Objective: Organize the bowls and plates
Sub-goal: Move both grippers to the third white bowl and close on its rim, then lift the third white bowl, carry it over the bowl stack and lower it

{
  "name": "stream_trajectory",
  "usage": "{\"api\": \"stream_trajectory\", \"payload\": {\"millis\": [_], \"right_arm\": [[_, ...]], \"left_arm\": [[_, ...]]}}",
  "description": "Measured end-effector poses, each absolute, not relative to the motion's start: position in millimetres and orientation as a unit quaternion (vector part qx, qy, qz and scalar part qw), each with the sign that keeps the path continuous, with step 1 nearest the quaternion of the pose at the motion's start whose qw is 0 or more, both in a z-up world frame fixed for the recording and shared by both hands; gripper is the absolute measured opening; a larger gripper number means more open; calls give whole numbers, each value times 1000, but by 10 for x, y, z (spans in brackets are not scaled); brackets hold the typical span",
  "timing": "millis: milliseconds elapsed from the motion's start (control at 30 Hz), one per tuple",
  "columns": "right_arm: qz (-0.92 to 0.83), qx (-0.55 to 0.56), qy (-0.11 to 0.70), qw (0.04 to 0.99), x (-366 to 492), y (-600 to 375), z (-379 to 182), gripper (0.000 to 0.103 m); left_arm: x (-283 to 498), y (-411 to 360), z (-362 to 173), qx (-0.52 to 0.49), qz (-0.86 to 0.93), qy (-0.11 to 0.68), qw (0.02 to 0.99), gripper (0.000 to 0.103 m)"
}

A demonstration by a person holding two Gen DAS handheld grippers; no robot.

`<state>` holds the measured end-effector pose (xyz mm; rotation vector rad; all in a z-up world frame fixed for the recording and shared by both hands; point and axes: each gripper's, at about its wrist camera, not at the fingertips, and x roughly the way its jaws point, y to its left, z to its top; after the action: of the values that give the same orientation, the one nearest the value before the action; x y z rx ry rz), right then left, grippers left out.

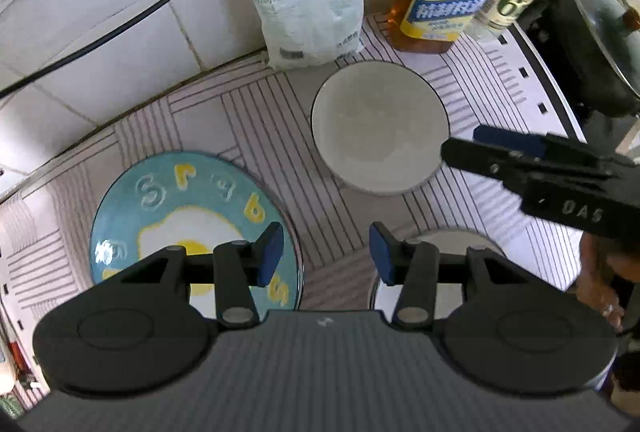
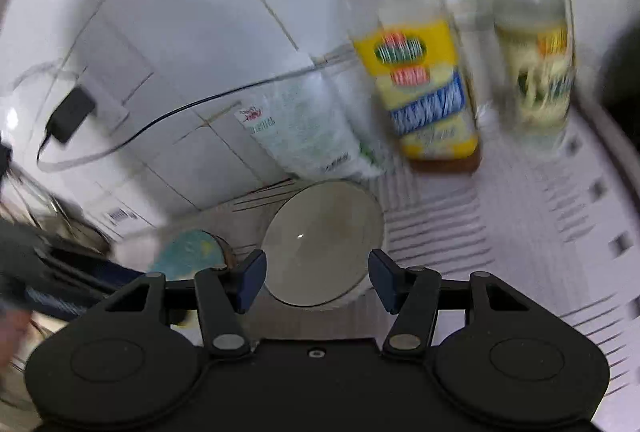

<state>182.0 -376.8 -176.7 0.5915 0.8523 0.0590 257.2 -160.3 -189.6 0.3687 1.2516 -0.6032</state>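
Left gripper [image 1: 326, 252] and right gripper [image 2: 316, 280]: jaws apart, empty. White bowl [image 1: 380, 128] at 12 o'clock; blue plate [image 1: 192, 224] at 9 o'clock.

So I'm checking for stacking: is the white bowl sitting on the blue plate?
No, the white bowl sits apart from the blue plate.

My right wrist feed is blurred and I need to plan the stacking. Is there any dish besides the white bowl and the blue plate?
Observer: Yes. The left wrist view shows a second white dish, partly hidden behind the left gripper, nearer than the white bowl.
Operator: Is that gripper holding anything?
Observer: No. Its jaws stand open with nothing between them.
Operator: Anything on the plate?
Observer: The blue plate shows only a painted fried egg and letters.
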Motion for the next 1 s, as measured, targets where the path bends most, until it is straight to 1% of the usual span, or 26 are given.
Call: {"api": "stream_trajectory", "payload": {"millis": [167,333,433,567,633,667,700,733,767,800,833,867,1000], "right_arm": [[0,289,431,855,2015,-3752,-1998,62],[-31,280,446,849,2137,-3770,-2117,58],[-56,284,452,844,2149,-3827,-2172,57],[-80,284,458,838,2124,-3892,-2213,49],[-83,292,457,836,2112,-3916,-2240,43],[-82,298,455,835,2103,-3923,-2247,37],[-83,303,453,835,2097,-3926,-2255,27],[-82,304,451,835,2100,-3921,-2269,23],[-78,308,447,836,2094,-3918,-2283,13],[-74,314,446,835,2094,-3915,-2306,10],[-74,320,447,832,2095,-3908,-2329,9],[-74,325,448,830,2095,-3909,-2361,9],[-80,334,447,826,2084,-3882,-2367,10]], "left_arm": [[2750,-1809,-2118,188,-265,570,755,46],[2794,-1969,-2318,218,-265,562,753,48],[2839,-1969,-2362,189,-282,553,761,53],[2897,-1948,-2424,150,-282,555,768,53],[2898,-1925,-2435,133,-284,553,772,49],[2902,-1917,-2458,125,-289,554,771,47],[2900,-1908,-2479,113,-300,554,769,43],[2897,-1894,-2513,99,-316,552,766,41],[2896,-1886,-2559,92,-317,557,762,36],[2896,-1890,-2599,90,-312,562,760,31],[2878,-1883,-2620,87,-313,561,761,27],[2856,-1875,-2625,85,-318,557,763,20],[2765,-1839,-2599,84,-311,556,766,18]]}}
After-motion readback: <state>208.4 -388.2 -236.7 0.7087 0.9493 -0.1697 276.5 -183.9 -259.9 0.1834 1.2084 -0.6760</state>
